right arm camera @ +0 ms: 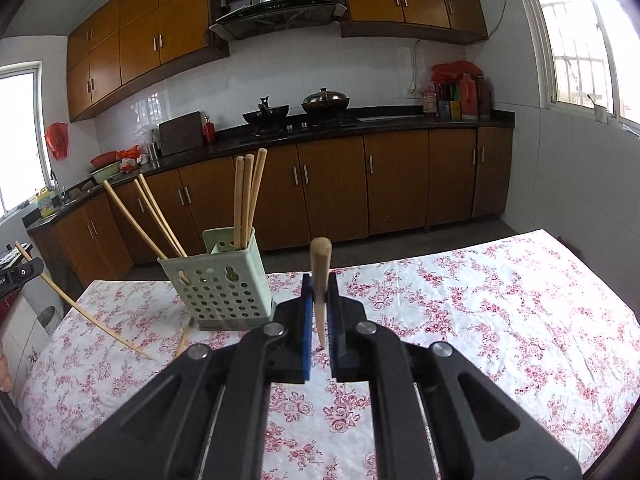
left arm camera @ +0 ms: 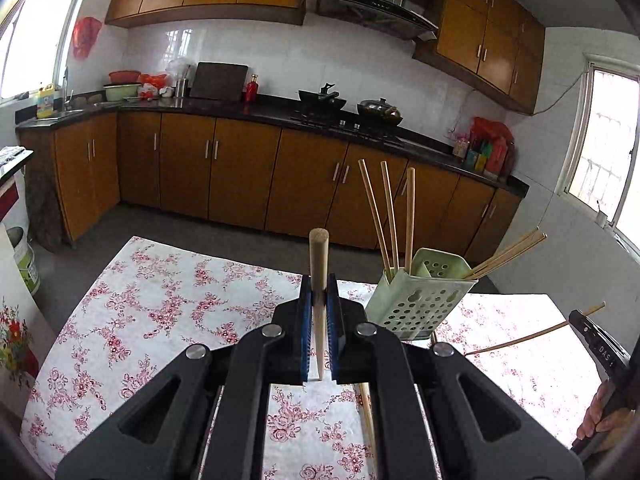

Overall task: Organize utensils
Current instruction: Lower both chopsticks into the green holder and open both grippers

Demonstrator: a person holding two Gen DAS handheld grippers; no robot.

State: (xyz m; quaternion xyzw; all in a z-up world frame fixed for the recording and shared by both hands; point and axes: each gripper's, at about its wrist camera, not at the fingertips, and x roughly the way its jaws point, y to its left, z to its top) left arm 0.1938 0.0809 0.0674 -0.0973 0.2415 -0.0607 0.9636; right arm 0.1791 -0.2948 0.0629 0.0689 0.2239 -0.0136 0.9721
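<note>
A pale green perforated utensil holder (left arm camera: pixel 416 300) (right arm camera: pixel 220 284) stands on the floral tablecloth (left arm camera: pixel 160 312) with several wooden chopsticks (left arm camera: pixel 390 216) (right arm camera: pixel 248 196) leaning in it. My left gripper (left arm camera: pixel 319 286) is shut on one chopstick (left arm camera: pixel 319 256), thick end up, held above the table to the left of the holder. My right gripper (right arm camera: pixel 320 292) is shut on another chopstick (right arm camera: pixel 320 260), right of the holder. Each gripper shows at the edge of the other's view, the right gripper (left arm camera: pixel 596 344) and the left gripper (right arm camera: pixel 20 274), with its stick slanting down. One loose chopstick (right arm camera: pixel 182 340) lies by the holder's base.
Behind the table a strip of grey floor (left arm camera: pixel 200 228) runs before brown cabinets and a dark counter (right arm camera: pixel 400 122) with two woks on the stove. A bucket (left arm camera: pixel 26 260) stands at the left. A person's hand (left arm camera: pixel 604 420) grips the right tool's handle.
</note>
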